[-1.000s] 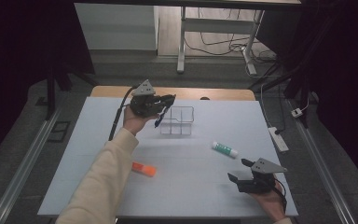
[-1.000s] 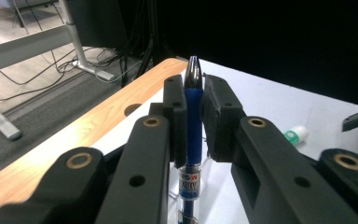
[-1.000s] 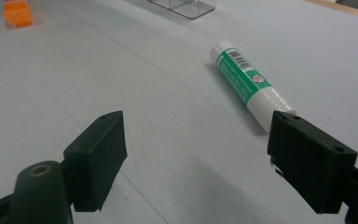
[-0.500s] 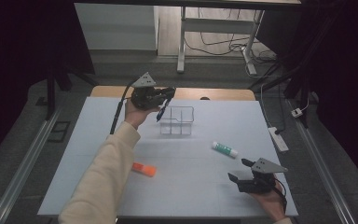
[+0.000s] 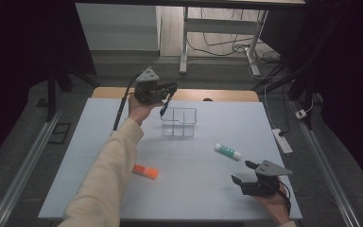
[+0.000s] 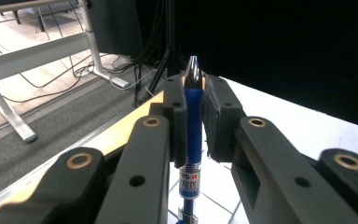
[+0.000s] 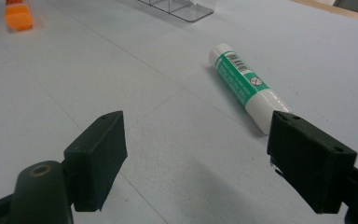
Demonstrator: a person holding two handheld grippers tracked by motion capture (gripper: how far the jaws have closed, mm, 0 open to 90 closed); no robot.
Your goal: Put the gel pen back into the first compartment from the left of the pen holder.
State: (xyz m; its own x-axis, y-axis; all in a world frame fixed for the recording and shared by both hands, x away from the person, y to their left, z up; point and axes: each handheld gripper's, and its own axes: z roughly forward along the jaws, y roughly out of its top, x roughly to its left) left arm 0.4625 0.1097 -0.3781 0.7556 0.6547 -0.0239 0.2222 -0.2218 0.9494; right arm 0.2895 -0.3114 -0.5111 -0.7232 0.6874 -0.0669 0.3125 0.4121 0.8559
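My left gripper point(image 5: 169, 90) is raised over the table's far left, just left of the clear divided box point(image 5: 178, 122). It is shut on a blue pen point(image 5: 163, 108) that hangs down toward the box's left edge. In the left gripper view the blue pen point(image 6: 193, 126) stands clamped between the pads, its dark tip above them. My right gripper point(image 5: 242, 173) rests near the front right corner, open, with nothing between its jaws. A green-and-white glue stick point(image 5: 228, 151) lies on the table just beyond it, and the same glue stick point(image 7: 244, 86) shows ahead of the right jaw.
An orange marker-like block point(image 5: 145, 171) lies at the front centre-left; the orange block point(image 7: 18, 15) also shows far left in the right gripper view. The white tabletop point(image 5: 217, 189) ends in a wooden strip at the back. A power strip point(image 5: 282, 140) hangs off the right edge.
My left gripper with the pen has lifted and drawn slightly back toward the far edge. The right gripper has stayed where it was.
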